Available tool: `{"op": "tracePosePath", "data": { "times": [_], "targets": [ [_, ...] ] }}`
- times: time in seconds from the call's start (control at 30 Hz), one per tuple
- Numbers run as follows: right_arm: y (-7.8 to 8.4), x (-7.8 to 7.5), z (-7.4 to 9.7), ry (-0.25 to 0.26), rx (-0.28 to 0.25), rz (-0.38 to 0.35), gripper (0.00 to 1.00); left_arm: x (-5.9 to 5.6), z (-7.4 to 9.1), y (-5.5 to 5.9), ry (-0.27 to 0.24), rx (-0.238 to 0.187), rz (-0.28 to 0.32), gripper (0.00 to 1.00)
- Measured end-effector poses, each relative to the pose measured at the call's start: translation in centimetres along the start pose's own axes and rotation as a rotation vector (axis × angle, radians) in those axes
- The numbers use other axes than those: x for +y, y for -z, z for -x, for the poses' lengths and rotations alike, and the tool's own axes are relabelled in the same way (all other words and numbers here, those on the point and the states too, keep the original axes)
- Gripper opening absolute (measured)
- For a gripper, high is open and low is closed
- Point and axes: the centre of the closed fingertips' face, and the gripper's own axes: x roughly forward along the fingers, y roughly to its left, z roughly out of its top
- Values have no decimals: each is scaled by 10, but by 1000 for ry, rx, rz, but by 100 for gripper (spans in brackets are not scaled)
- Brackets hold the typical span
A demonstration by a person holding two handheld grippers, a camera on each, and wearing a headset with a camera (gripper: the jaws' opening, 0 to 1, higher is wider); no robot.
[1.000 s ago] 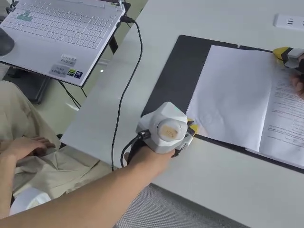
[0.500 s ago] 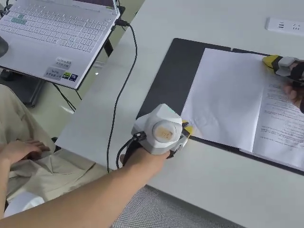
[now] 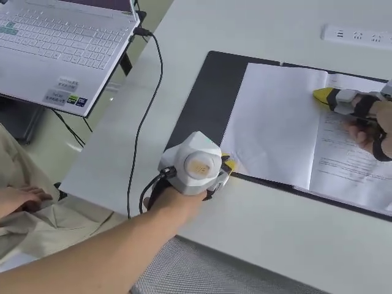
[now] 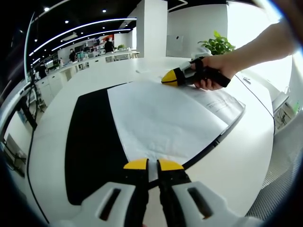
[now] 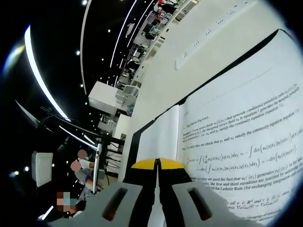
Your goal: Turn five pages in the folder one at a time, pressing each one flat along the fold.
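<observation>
Head view showed the black folder (image 3: 208, 104) lying open on the tabletop (image 3: 275, 245), close to its near edge. The right hand-held gripper (image 3: 323, 95) had slid in from farther right. Its yellow tip now sat at the fold (image 3: 317, 135), near the folder's far edge. That looked like the start of pressing the turned page (image 3: 275, 122) flat. The left hand-held gripper (image 3: 226, 164) had stayed at the near left corner of that blank page.

The right gripper view showed its jaws shut tight together, holding nothing, pointing along the printed page (image 5: 246, 137). The left gripper view showed its jaws almost closed, with just a thin gap, at the paper's corner. I could not tell if they pinched the paper or only rested on it.

The folder's right side ran off the head view. The left hand-held gripper's body hid most of its tips there. I could not tell if the right tip touched the paper, or how many pages were done.
</observation>
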Motion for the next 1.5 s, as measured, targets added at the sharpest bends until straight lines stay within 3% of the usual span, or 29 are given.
{"op": "tracePosePath", "data": {
  "times": [0.1, 0.17, 0.37, 0.43, 0.9, 1.3, 1.5],
  "targets": [
    [9, 1, 5, -8, 29, 1, 0, 0, 0, 0, -1, 0, 0, 5],
    [23, 5, 9, -19, 75, 12, 0, 0, 0, 0, -1, 0, 1, 5],
    [40, 8, 23, -45, 86, -20, 0, 0, 0, 0, -4, 4, 0, 5],
    [56, 8, 30, -47, 146, -1, 0, 0, 0, 0, -3, 3, -1, 5],
    [126, 19, 63, -74, 254, 9, 0, 0, 0, 0, -7, 3, -8, 5],
    [169, 18, 89, -86, 275, -30, 0, -1, 1, -1, -13, 11, -10, 5],
    [207, 25, 105, -88, 361, 14, 0, -1, 2, -1, -18, 14, -7, 5]
  ]
}}
